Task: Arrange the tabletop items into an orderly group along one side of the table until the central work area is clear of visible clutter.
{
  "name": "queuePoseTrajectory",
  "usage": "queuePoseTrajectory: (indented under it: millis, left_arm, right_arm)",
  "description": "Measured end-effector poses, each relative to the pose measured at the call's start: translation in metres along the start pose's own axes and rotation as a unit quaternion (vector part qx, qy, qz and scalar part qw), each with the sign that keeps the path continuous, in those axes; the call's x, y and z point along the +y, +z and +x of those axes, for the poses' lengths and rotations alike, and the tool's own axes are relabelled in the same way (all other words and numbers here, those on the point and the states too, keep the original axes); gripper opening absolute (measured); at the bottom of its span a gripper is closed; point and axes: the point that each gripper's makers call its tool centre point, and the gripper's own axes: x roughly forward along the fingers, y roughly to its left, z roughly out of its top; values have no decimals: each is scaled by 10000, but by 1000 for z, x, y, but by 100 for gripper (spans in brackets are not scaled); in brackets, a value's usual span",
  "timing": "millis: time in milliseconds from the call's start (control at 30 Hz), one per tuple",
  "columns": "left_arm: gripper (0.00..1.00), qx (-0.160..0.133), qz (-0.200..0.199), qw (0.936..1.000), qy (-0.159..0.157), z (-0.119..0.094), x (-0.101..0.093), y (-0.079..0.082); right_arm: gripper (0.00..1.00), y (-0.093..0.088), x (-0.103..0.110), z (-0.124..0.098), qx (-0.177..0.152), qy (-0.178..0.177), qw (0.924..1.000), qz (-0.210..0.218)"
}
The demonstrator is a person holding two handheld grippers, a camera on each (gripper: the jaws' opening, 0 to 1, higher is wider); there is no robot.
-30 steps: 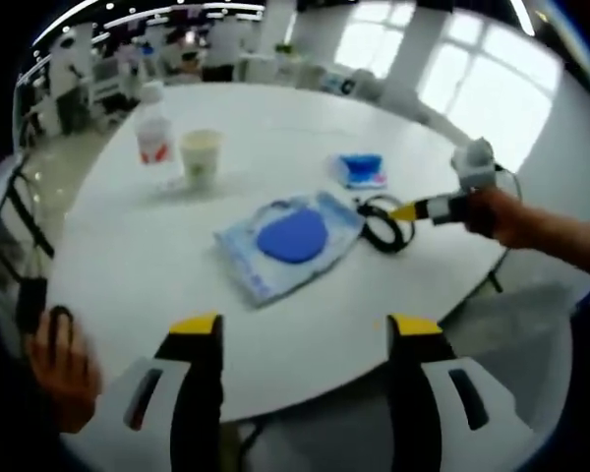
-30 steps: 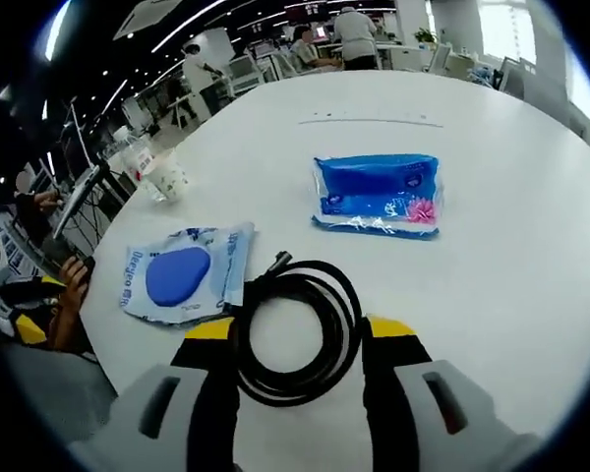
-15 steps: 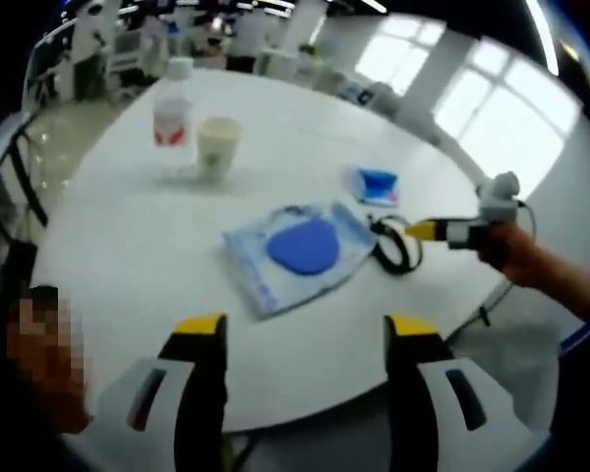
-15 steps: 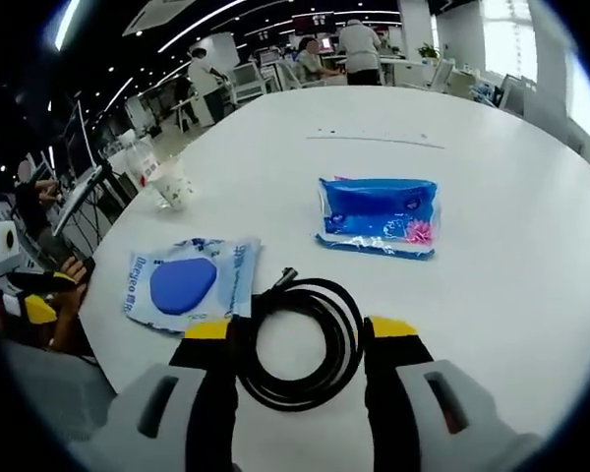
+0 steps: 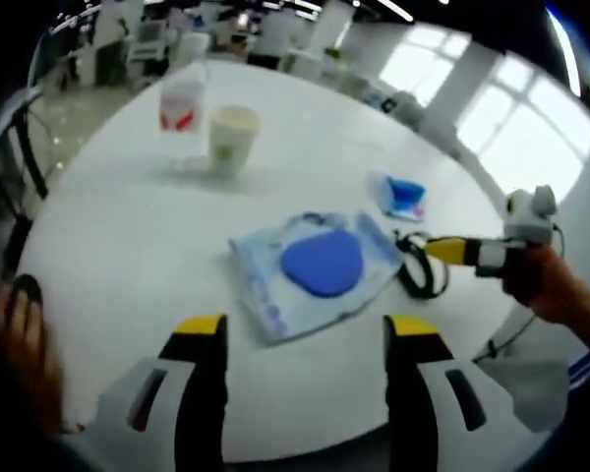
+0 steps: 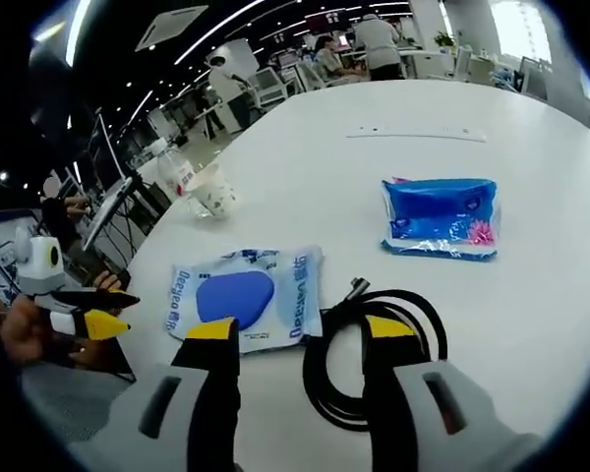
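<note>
We see both grippers spread wide with nothing between the jaws: the left gripper [image 5: 305, 329] hovers over the round white table [image 5: 128, 236], the right gripper [image 6: 301, 332] over a coiled black cable [image 6: 374, 359]. Beside the cable lies a flat pale-blue packet with a blue oval [image 6: 244, 298]; a blue plastic wipes pack [image 6: 441, 216] sits farther off. A clear plastic bottle [image 5: 182, 108] and paper cup [image 5: 232, 136] stand together near the far rim.
</note>
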Motion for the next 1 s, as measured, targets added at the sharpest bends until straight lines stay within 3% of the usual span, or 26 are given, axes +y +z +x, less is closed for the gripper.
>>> queuePoseTrajectory:
  millis: [300,600,1000]
  left_arm:
    - [57,-143,-292,9994,116,10,12,12]
    - [53,22,-441,9990,118,30,7,0]
    - [46,139,-739,9970,172,46,7,-12]
  right_arm:
    - [46,-2,6,11,71,124,9999,3]
    - [42,-7,1,27,197,152,9996,93]
    - [33,-3,7,49,362,301,9984,-323]
